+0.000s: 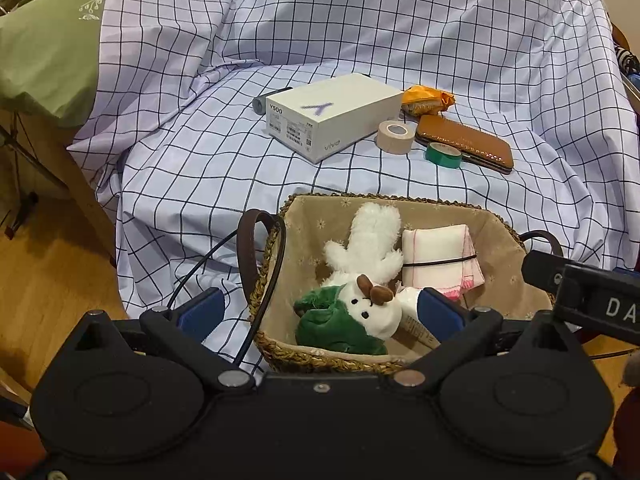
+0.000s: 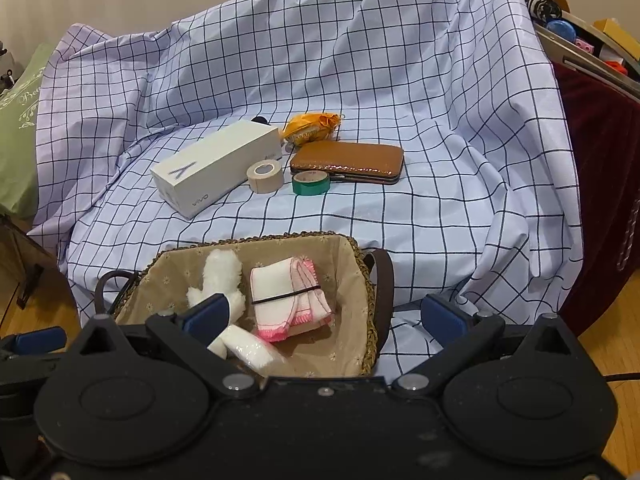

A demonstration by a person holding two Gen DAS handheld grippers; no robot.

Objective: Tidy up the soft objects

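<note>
A checked sheet (image 1: 360, 40) with dark grid lines is draped in folds over the whole surface and rises behind it. Wooden floor (image 1: 52, 264) shows at the lower left, a green pillow (image 1: 44, 52) lies at the left edge, and dark red cloth (image 2: 600, 168) hangs at the right.

Near the front edge sits a woven basket (image 1: 280, 354) with a beige lining and dark strap handles. Inside it lie a white plush (image 1: 368, 240), a plush toy (image 1: 360, 312) with a white head, brown ears and green clothes, a folded white cloth (image 1: 438, 256) with pink edging bound by a dark band, and a small white wrapped roll (image 2: 252, 350).

Farther back on the sheet, well apart from the basket, lie a white box (image 1: 332, 116), a brown wallet (image 1: 468, 140), an orange packet (image 1: 426, 100), a beige tape roll (image 1: 394, 136) and a green tape roll (image 1: 444, 154), which touches the wallet.

The left gripper (image 1: 320, 312) hangs over the near rim of the basket, jaws spread wide and empty, the plush toy between its blue fingers (image 1: 202, 310). The right gripper (image 2: 324, 318) is also spread wide and empty; its left finger is above the basket by the white plush, its right finger outside the basket's right handle.
</note>
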